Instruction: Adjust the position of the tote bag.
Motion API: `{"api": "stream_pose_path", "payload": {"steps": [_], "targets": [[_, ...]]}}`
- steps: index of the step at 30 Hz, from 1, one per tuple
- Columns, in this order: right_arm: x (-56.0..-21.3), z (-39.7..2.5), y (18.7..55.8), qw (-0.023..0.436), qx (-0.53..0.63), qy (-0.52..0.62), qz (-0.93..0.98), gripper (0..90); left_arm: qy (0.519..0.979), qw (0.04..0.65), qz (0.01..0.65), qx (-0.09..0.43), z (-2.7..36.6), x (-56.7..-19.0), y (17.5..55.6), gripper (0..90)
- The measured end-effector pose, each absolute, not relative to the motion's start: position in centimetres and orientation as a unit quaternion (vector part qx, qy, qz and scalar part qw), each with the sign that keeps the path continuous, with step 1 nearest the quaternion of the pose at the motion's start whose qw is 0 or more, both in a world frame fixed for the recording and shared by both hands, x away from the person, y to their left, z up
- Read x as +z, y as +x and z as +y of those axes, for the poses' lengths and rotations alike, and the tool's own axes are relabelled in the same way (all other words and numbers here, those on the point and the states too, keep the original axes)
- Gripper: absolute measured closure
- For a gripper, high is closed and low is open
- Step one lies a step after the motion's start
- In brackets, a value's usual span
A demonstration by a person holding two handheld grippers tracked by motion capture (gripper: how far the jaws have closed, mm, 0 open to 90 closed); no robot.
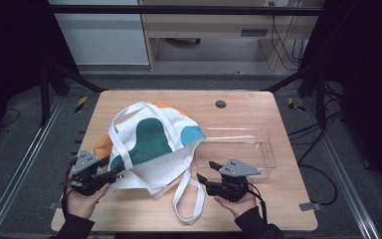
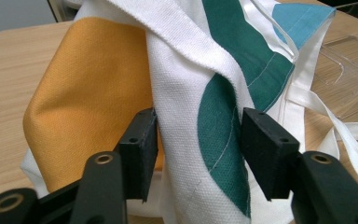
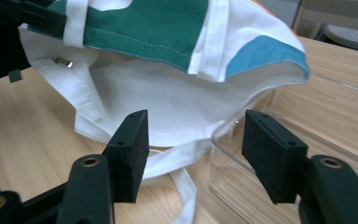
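A white canvas tote bag (image 1: 151, 147) with green, orange and blue patches lies crumpled on the wooden table (image 1: 258, 107), left of centre, its far-right corner draped over the near-left rim of a clear plastic tray (image 1: 251, 147) that sits to its right. One white strap (image 1: 189, 196) loops out toward the near edge of the table, and another arches over the top of the bag. The left gripper (image 1: 113, 173) is at the bag's near-left edge; in the left gripper view its jaws stand apart with a fold of white and green cloth (image 2: 200, 126) between them, the cloth close to both pads, not pinched. The right gripper (image 1: 206, 172) sits near the bag's near-right side, just in front of the tray; its jaws are wide open and hold nothing, with the bag's hem and the tray's corner beyond them.
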State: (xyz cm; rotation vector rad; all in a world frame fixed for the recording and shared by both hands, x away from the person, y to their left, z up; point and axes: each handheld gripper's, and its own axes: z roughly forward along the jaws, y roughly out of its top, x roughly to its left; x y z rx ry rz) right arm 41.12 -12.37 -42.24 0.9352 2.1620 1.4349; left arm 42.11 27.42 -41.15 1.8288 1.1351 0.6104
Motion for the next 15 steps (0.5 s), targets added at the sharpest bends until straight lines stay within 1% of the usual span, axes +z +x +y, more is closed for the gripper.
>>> {"api": "stream_pose_path", "payload": {"steps": [4,5,6,7,10,15], "targets": [[-42.4,-11.2,41.2,0.185,0.509,0.328,0.774,45.3,0.736,0.437,0.458,0.241,27.4,-41.2,42.2,53.7],[-42.4,-10.8,41.3,0.183,0.509,0.325,0.776,46.3,0.737,0.437,0.457,0.24,27.4,-41.2,42.2,53.7],[-42.5,-10.2,41.4,0.18,0.508,0.322,0.778,47.7,0.738,0.435,0.456,0.241,27.4,-41.2,42.2,55.8],[-42.8,-9.4,41.5,0.175,0.508,0.317,0.781,50.1,0.742,0.432,0.456,0.237,27.3,-41.2,42.3,60.1],[-43.2,-8.1,41.7,0.168,0.505,0.312,0.787,53.9,0.745,0.426,0.455,0.236,27.1,-41.1,42.4,65.8],[-43.5,-6.2,42.3,0.164,0.501,0.309,0.791,61.4,0.746,0.424,0.457,0.233,27.2,-41.0,42.5,70.9]]}}
